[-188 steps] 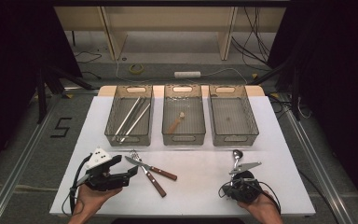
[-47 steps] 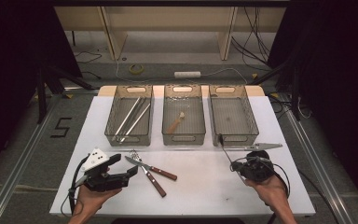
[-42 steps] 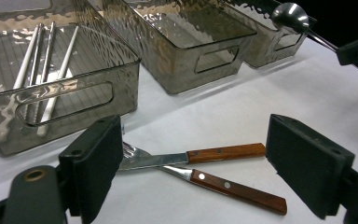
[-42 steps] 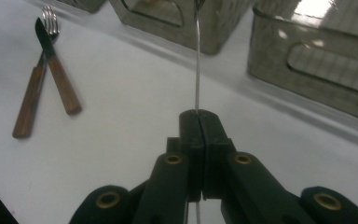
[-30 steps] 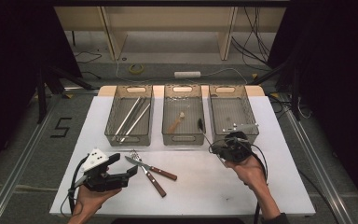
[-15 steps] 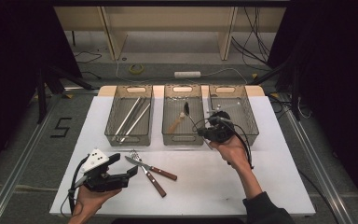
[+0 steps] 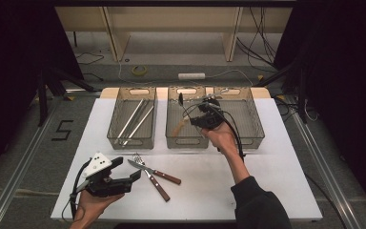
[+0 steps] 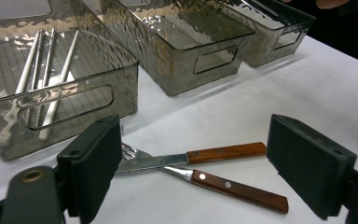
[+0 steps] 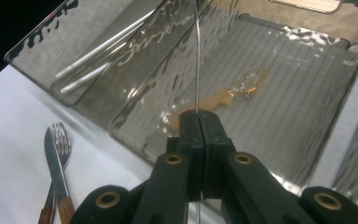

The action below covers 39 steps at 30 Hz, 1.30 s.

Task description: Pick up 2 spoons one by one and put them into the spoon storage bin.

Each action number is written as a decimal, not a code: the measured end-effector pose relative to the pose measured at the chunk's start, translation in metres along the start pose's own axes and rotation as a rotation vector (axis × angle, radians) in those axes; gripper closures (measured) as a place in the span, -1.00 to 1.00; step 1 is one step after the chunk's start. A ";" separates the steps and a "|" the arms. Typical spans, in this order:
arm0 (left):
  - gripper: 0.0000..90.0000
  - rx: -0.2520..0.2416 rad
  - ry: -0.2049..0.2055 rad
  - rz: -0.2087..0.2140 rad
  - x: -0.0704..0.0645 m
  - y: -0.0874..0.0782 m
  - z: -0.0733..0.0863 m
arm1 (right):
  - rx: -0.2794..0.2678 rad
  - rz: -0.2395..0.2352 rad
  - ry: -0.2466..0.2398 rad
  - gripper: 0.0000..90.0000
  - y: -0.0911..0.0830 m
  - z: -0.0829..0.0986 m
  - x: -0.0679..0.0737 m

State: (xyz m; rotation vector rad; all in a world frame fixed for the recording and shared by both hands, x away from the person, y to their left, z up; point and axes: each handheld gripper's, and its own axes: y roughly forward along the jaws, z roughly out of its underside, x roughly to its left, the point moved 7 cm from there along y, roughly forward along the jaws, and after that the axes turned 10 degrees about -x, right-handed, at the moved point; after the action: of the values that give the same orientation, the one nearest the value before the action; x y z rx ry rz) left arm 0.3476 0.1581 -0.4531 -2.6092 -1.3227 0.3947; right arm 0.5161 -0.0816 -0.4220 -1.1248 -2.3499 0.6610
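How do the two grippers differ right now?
The left gripper rests low near the table's front edge, its jaws wide open and empty, facing the knife and fork. The right gripper is raised over the middle bin, its jaws clamped shut on a thin metal utensil that stands edge-on. Both are hand-held with black jaws.

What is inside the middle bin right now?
A wooden spoon lies on the middle bin floor. The right gripper, shut on a thin metal utensil, hovers above, covering part of the spoon's handle.
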 end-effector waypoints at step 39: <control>-0.61 0.003 0.008 0.010 -0.002 0.000 0.001 | 0.097 0.077 0.027 1.00 0.056 0.001 -0.011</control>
State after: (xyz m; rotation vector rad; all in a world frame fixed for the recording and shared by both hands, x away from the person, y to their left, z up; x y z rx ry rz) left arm 0.3459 0.1564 -0.4532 -2.6133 -1.3053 0.3869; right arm 0.5551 -0.0595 -0.4578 -1.1782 -2.2358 0.7737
